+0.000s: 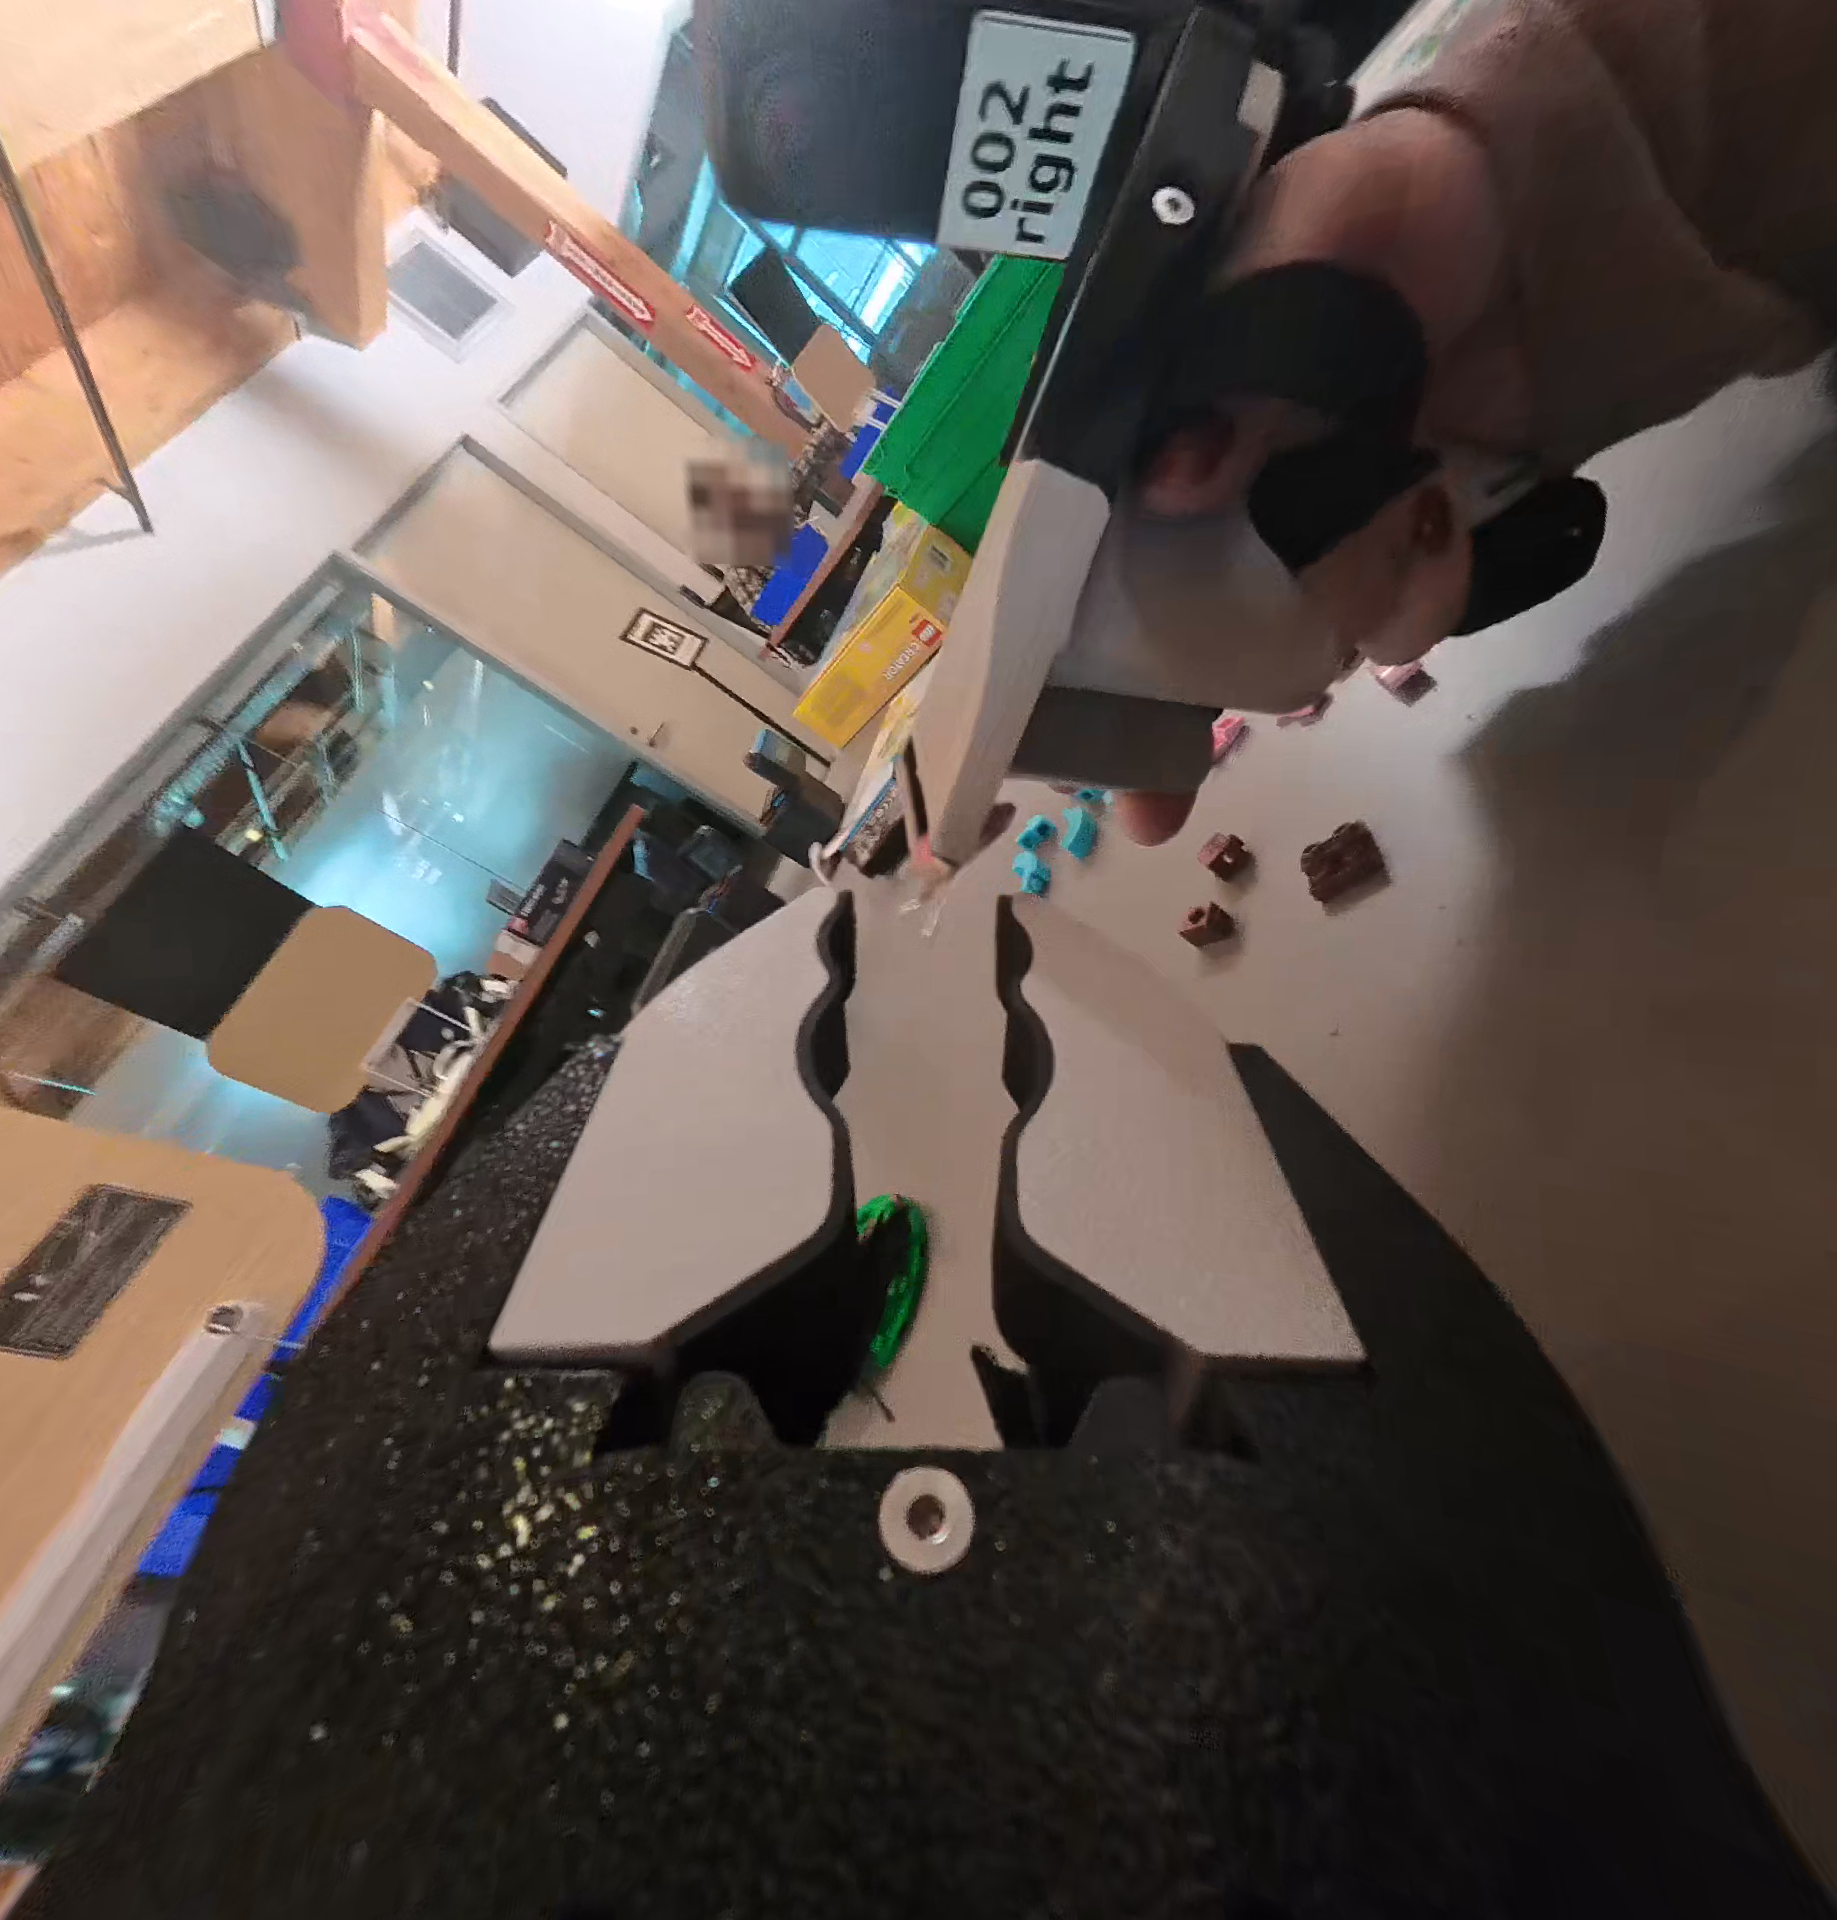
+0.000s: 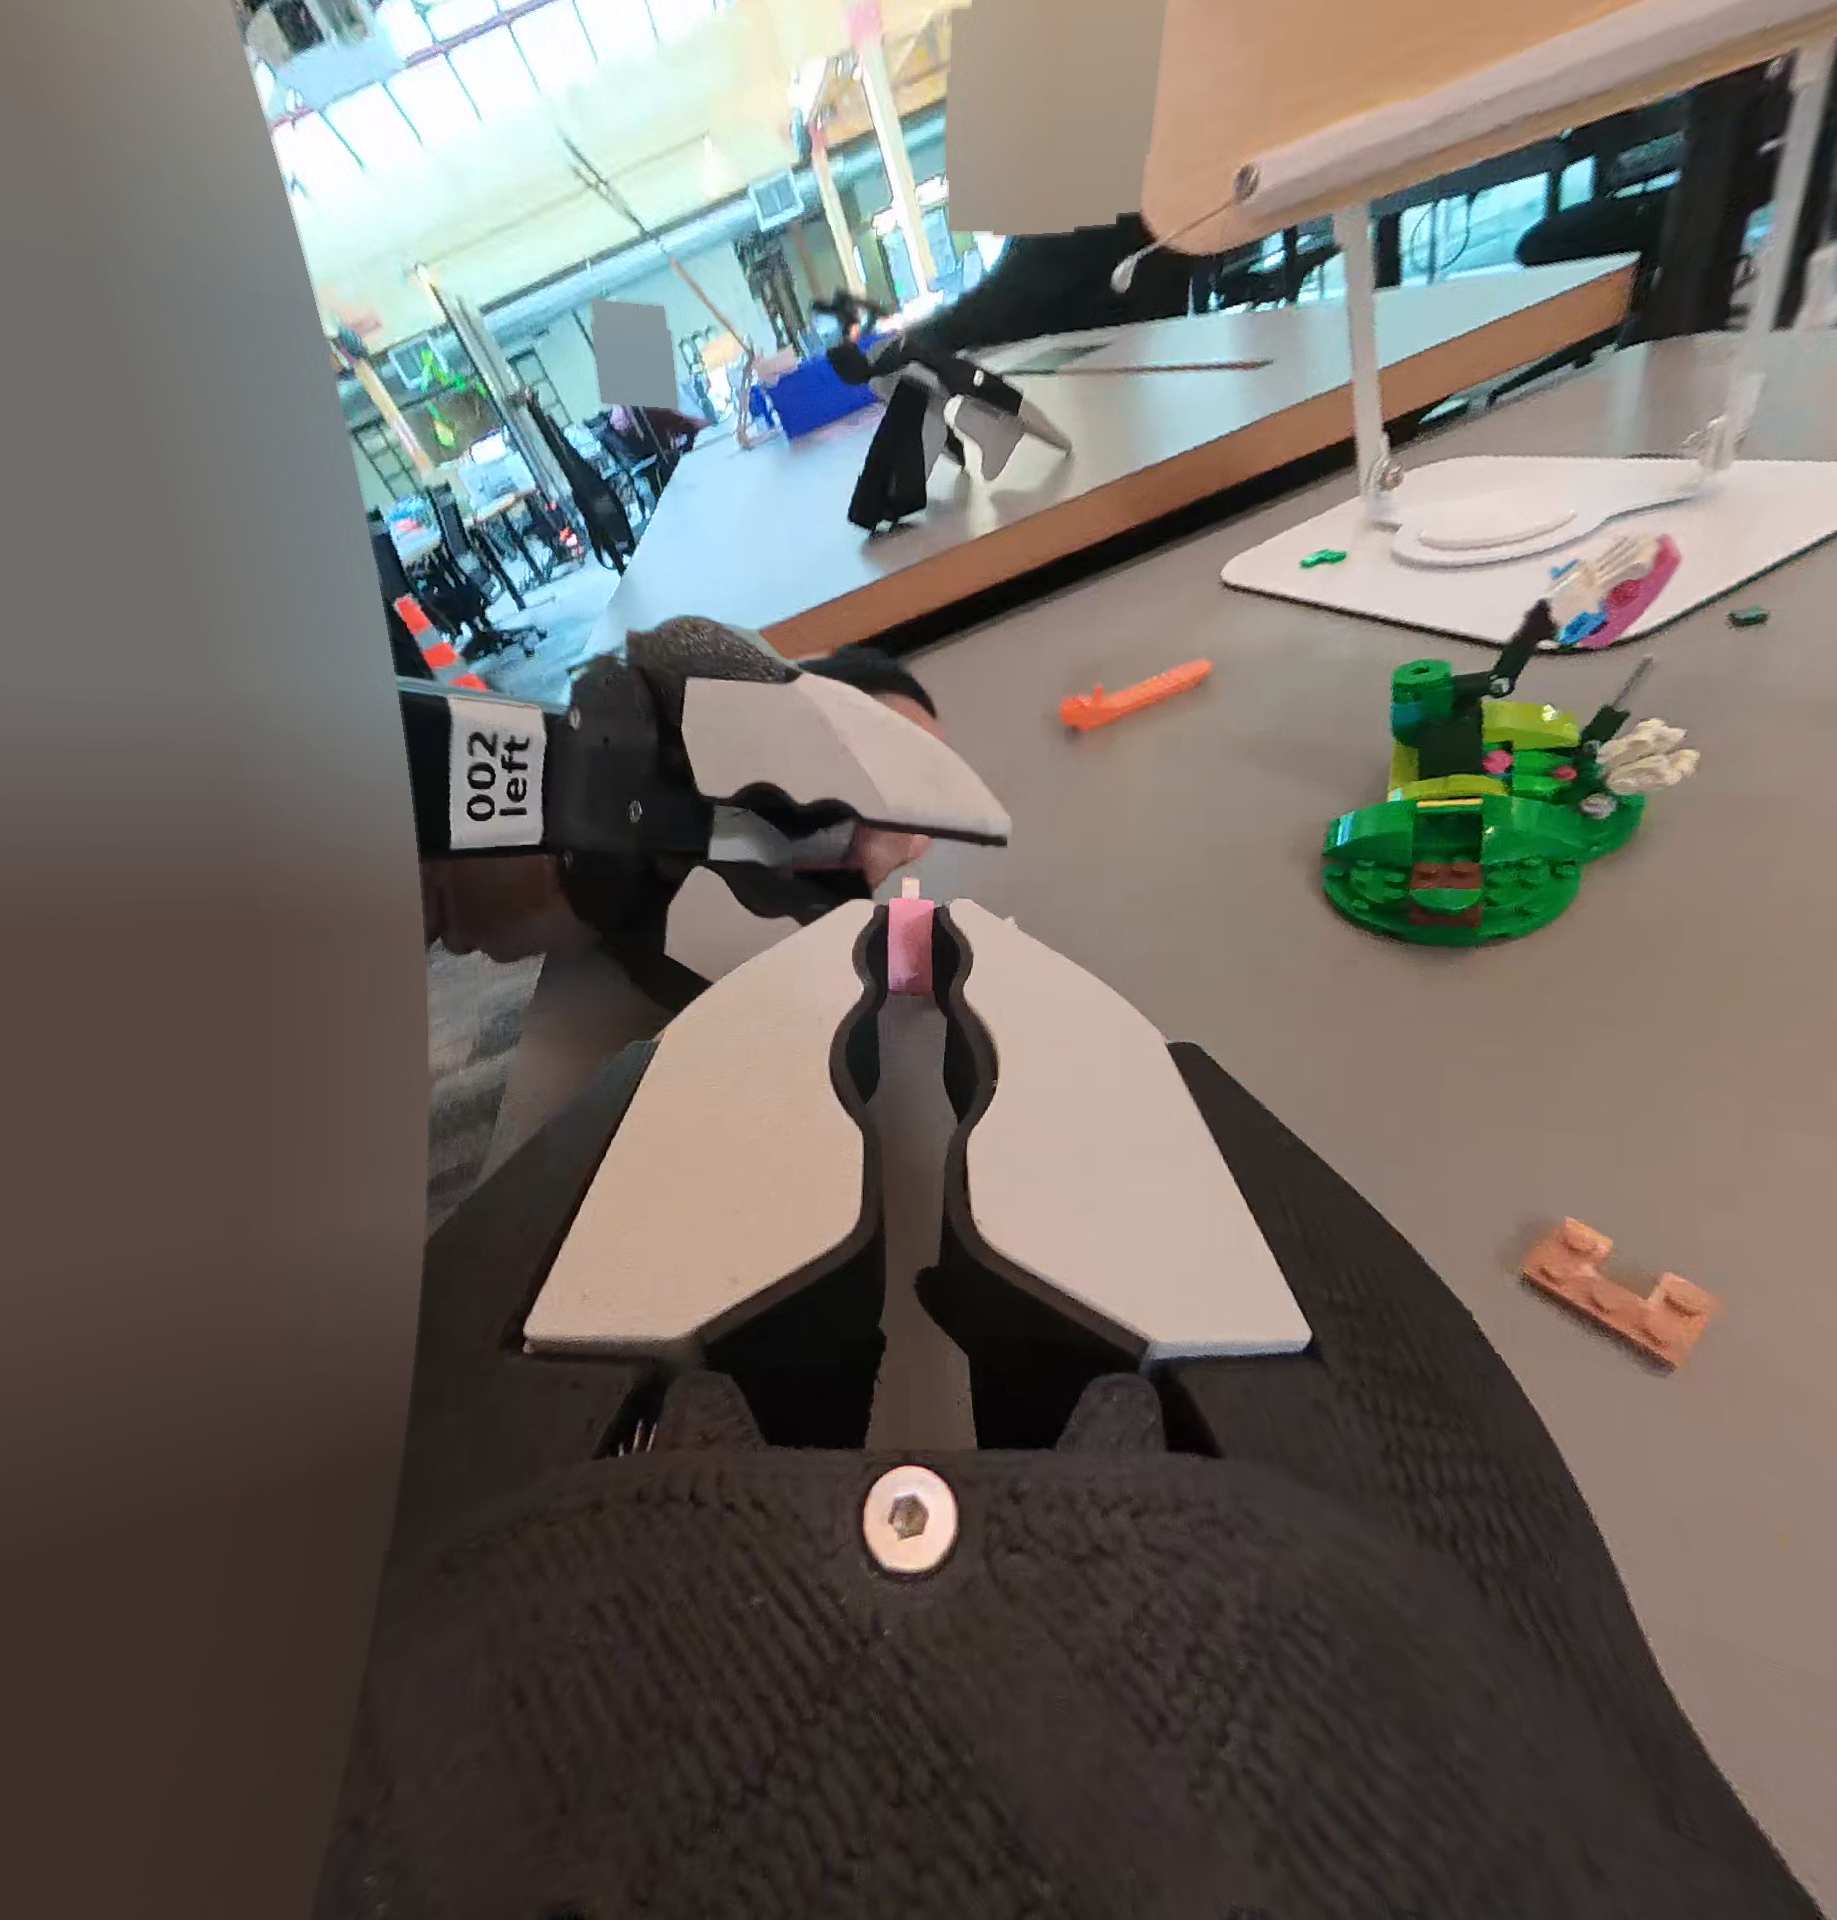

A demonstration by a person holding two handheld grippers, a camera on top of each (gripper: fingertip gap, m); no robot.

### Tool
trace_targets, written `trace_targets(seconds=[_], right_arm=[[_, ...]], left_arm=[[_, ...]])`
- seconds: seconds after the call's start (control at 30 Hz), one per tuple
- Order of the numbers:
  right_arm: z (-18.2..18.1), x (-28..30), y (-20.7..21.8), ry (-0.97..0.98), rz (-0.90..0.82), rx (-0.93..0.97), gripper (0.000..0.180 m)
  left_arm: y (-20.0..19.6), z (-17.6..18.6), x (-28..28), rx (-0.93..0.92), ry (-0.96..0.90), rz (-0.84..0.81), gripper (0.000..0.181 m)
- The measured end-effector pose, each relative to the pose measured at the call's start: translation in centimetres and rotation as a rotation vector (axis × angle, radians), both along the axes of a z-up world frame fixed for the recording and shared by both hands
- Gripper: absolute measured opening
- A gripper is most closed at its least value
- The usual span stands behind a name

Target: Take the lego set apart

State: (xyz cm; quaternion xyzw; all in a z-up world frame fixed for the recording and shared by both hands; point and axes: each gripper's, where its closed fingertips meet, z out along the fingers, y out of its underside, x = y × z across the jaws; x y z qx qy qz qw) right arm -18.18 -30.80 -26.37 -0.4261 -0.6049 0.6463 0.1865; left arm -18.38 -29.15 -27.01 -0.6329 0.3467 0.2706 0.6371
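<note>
Right gripper (image 2: 912,914), seen along its two grey fingers: jaws nearly closed, pinching a small pink brick (image 2: 910,945) at the tips, held above the grey table (image 2: 1153,935). Left gripper (image 1: 924,909), in its own view: jaws parted by a moderate gap, tips empty; a green piece (image 1: 898,1283) lies at the base of the gap, against the left finger, and whether it is gripped cannot be told. In the right wrist view the left gripper sits just beyond the pink brick, turned on its side. The partly built green lego set (image 2: 1465,821) stands on the table to the right, well apart from both grippers. Near it lie an orange tool (image 2: 1132,694) and a tan plate (image 2: 1620,1304). In the left wrist view, loose brown bricks (image 1: 1340,860) and blue bricks (image 1: 1049,847) are scattered on the table beyond the tips
</note>
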Motion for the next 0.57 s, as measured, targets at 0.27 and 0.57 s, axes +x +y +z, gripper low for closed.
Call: trace_targets(seconds=[0.27,0.57], right_arm=[[-1.3,0.1,-0.2,-0.039,0.001,0.120,0.006],[-0.1,-0.1,-0.6,-0.015,-0.010,0.015,0.006]], left_arm=[[0.0,-0.6,0.4,0.040,0.202,0.014,0.012],[-0.5,0.1,0.2,-0.002,0.154,-0.003,0.005]])
